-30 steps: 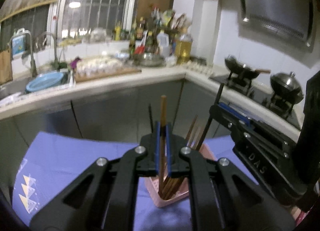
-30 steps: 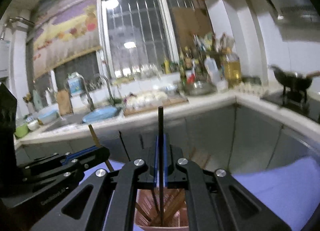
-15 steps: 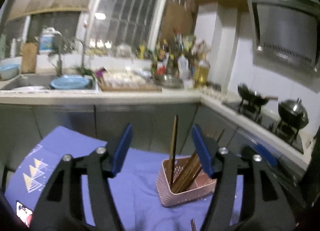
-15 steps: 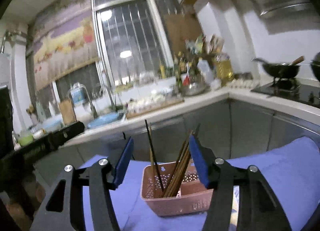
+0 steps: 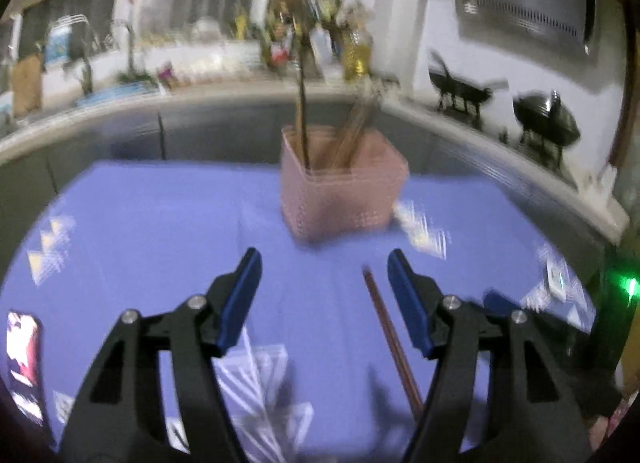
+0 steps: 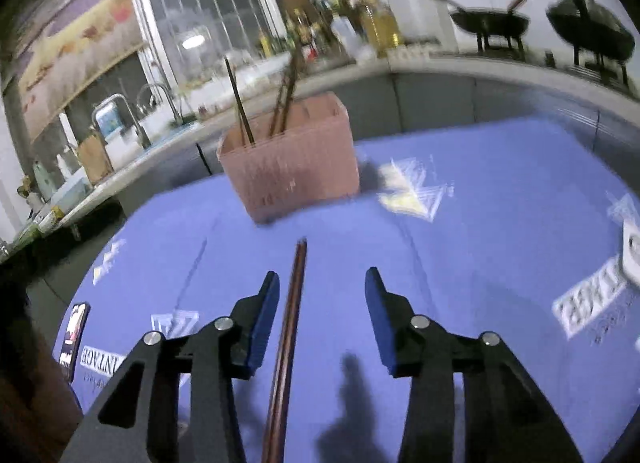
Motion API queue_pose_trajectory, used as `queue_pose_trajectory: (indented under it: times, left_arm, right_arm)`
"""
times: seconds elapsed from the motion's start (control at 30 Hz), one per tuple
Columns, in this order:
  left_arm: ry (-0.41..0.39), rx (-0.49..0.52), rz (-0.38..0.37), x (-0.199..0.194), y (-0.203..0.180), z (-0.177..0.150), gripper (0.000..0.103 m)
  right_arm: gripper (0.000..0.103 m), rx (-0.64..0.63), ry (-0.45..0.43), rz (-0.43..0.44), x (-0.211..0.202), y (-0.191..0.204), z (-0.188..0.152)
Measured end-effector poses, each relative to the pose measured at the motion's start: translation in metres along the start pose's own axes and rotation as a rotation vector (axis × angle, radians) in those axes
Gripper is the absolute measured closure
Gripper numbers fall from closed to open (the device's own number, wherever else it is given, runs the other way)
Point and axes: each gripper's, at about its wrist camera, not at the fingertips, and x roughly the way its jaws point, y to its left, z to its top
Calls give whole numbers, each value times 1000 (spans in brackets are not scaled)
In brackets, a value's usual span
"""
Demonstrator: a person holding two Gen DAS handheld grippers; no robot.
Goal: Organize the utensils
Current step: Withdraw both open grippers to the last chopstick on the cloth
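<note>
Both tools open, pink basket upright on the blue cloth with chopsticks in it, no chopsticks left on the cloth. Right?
Not quite. One chopstick lies on the blue cloth, shown in the right wrist view between the right tool fingers. The rest holds: left tool open, pink basket upright.

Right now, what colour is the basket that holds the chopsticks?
Pink; the basket shows best in the right wrist view.

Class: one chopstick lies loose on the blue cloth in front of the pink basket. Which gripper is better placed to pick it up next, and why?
Probably the right gripper: it is open, and the chopstick runs between its fingers. In the left gripper's view, the chopstick lies off-centre, near one finger.
</note>
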Motion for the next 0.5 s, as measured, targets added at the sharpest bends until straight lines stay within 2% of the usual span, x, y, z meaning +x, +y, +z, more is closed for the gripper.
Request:
queue_pose_trajectory:
  times: [0.13,0.5]
  left_arm:
    - [73,-19,-18,11,1,-21,40]
    - [97,-58,-5,14,15,-24,40]
  right_arm:
    - [60,5,5,4,0,4,-4]
    - [60,17,22,17,1,2,-2]
